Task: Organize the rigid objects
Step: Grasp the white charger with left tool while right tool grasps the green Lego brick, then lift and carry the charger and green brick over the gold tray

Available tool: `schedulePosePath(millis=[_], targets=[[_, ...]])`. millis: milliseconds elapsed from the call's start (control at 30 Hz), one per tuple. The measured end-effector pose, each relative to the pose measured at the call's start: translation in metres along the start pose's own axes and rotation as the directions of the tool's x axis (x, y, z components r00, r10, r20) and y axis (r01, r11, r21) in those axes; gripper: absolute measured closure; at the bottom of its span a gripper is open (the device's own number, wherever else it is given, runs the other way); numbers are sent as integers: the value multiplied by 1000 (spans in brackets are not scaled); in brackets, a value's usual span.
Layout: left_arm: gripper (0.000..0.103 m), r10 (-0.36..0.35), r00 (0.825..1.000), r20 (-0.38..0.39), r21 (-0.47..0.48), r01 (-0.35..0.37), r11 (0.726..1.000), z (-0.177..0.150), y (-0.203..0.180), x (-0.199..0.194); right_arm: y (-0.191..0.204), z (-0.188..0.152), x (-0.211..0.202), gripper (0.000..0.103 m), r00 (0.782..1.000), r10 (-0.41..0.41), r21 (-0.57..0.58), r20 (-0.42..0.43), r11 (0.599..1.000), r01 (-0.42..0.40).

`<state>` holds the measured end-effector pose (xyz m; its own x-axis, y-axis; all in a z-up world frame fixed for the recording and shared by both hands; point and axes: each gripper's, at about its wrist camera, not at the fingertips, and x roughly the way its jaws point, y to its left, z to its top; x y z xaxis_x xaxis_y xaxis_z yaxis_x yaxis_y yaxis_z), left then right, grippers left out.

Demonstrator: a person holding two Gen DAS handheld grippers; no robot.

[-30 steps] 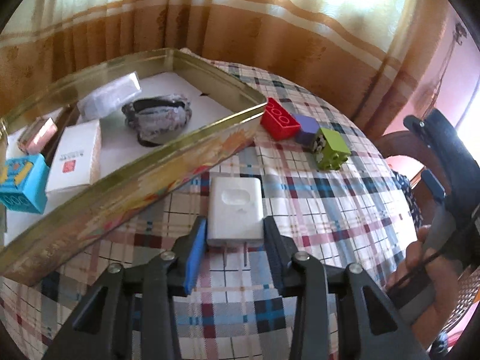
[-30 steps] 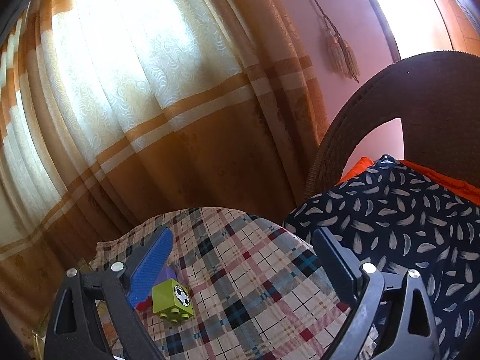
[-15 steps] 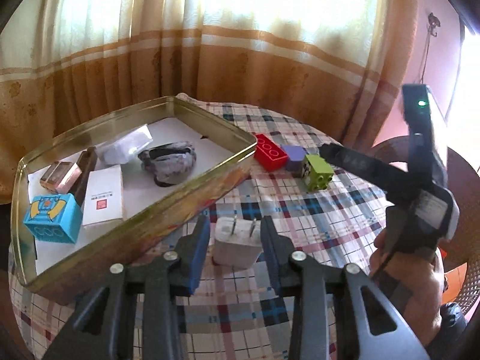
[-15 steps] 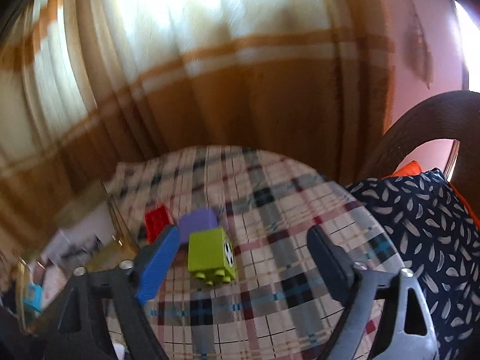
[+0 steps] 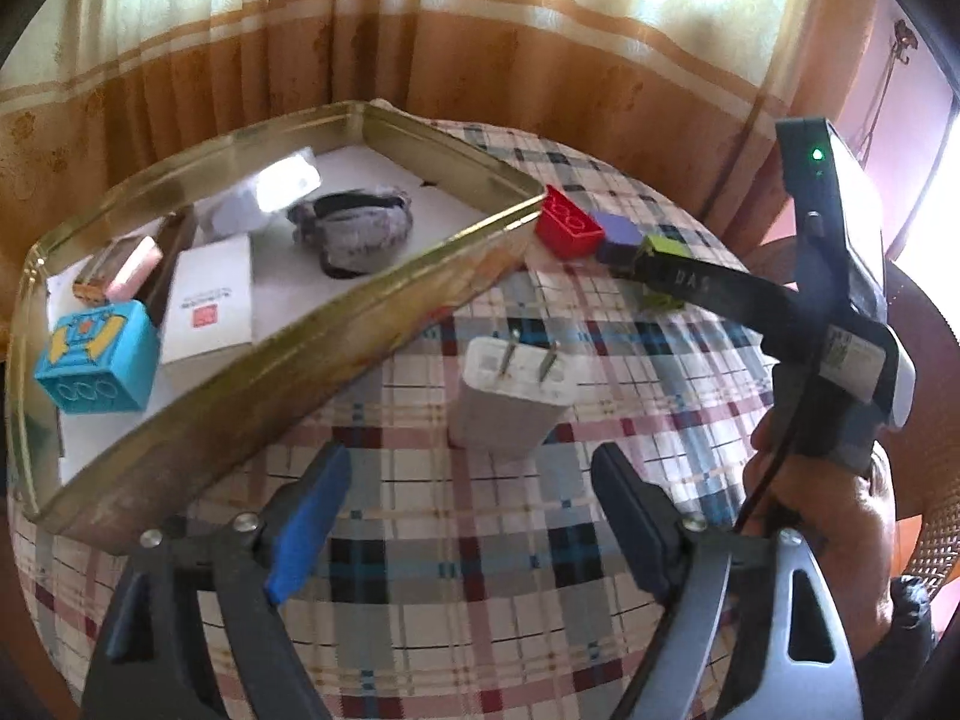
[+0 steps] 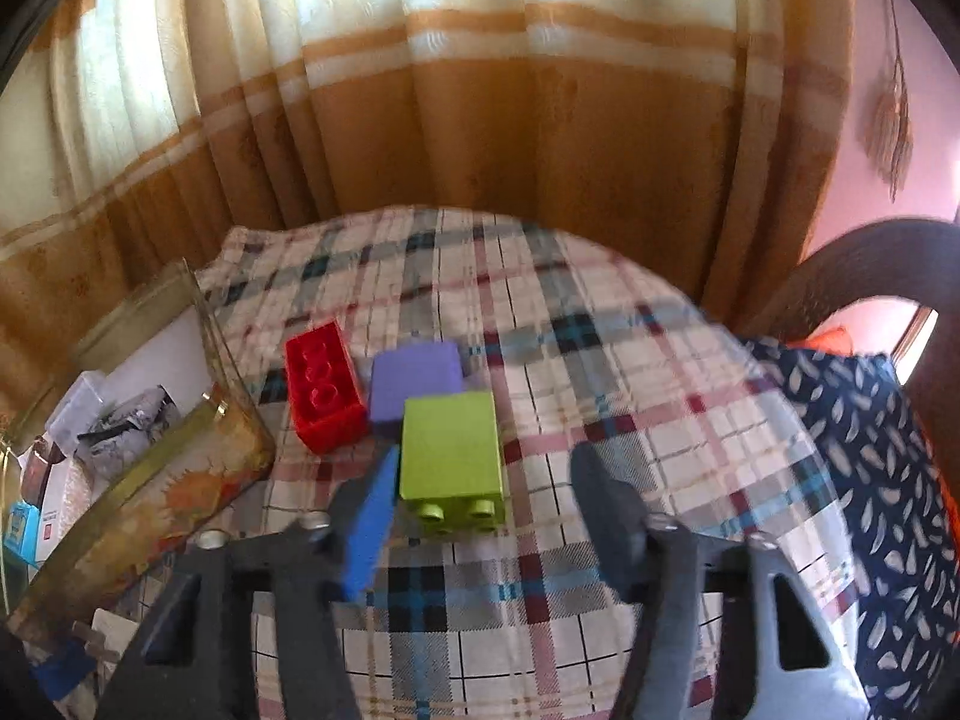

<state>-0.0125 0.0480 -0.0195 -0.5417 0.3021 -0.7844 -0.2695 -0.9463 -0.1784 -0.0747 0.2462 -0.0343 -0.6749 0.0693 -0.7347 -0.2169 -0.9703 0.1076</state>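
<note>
A white charger plug [image 5: 513,393] stands on the plaid tablecloth, prongs up, just beyond my open, empty left gripper [image 5: 474,516]. A gold tin tray [image 5: 336,336] to its left holds a blue robot block [image 5: 96,360], a white box [image 5: 210,300] and wrapped items. My right gripper [image 6: 486,510] is open around a green block [image 6: 453,456], its blue finger pad [image 6: 369,531] at the block's left side. A purple block [image 6: 414,387] and a red brick [image 6: 324,393] lie just beyond. In the left wrist view the right gripper's finger [image 5: 708,291] covers most of the green block [image 5: 663,249].
The round table's edge curves close on the right. A wicker chair with a dark feather-print cushion [image 6: 870,450] stands beyond it. Orange and cream curtains [image 6: 480,120] hang behind the table. The tray's corner [image 6: 234,420] is left of the red brick.
My left gripper has opened, let go of the charger and drawn back; the charger now stands prongs up. My right gripper has swung down to the green block.
</note>
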Motion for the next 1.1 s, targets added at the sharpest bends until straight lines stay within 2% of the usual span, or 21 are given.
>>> schedulePosePath(millis=[67, 133, 200, 267, 333, 367, 433, 533, 667, 800, 833, 867, 900, 1000, 1067, 1100], targets=[[20, 17, 1000, 18, 12, -17, 1000, 3, -4, 3, -2, -1, 1, 67, 1000, 10, 15, -4, 1000, -10], [20, 66, 997, 29, 25, -67, 997, 7, -7, 7, -2, -1, 0, 67, 1000, 23, 18, 0, 1000, -23], [20, 82, 995, 48, 22, -84, 996, 11, -5, 9, -4, -2, -8, 69, 997, 65, 34, 40, 997, -66], [29, 92, 994, 66, 31, -94, 995, 13, -5, 12, -6, -4, -18, 69, 988, 119, 47, 94, 991, -124], [56, 67, 997, 39, 31, -69, 997, 15, -4, 18, -6, -8, -31, 69, 970, 186, 45, 155, 980, -195], [63, 31, 999, 15, 9, -31, 999, 14, -1, 23, -5, -8, -35, 69, 963, 206, 47, 175, 975, -217], [64, 6, 1000, 16, -23, -5, 1000, 13, 4, 22, -12, -10, -43, 69, 946, 236, 68, 224, 964, -256], [65, -26, 999, 25, -51, 27, 998, 12, 10, 20, -26, -13, -47, 69, 932, 252, 129, 261, 948, -292], [66, -58, 996, 64, -81, 63, 995, 7, 16, 11, -22, -9, -46, 69, 938, 229, 133, 259, 954, -269], [66, -35, 992, 118, -68, 43, 997, 7, 14, 0, -21, -7, -45, 69, 942, 220, 134, 253, 956, -260], [79, -25, 990, 140, -44, 31, 999, 6, 10, -5, -22, -8, -45, 69, 942, 217, 137, 255, 957, -258], [86, -13, 989, 147, -19, 16, 1000, 7, 7, -6, -24, -8, -46, 69, 943, 213, 138, 256, 957, -254], [88, -3, 989, 147, -3, 3, 1000, 9, 6, -6, -24, -8, -46, 69, 944, 207, 140, 255, 959, -248], [86, 14, 996, 93, 14, -16, 1000, 10, 4, 3, -23, -8, -44, 69, 950, 197, 135, 243, 963, -234], [74, 19, 996, 90, 2, -19, 1000, 10, 8, 2, -23, -8, -44, 69, 951, 194, 131, 240, 965, -229], [58, 17, 997, 80, -4, -17, 1000, 9, 10, 2, -23, -8, -44, 69, 952, 192, 130, 238, 965, -227]])
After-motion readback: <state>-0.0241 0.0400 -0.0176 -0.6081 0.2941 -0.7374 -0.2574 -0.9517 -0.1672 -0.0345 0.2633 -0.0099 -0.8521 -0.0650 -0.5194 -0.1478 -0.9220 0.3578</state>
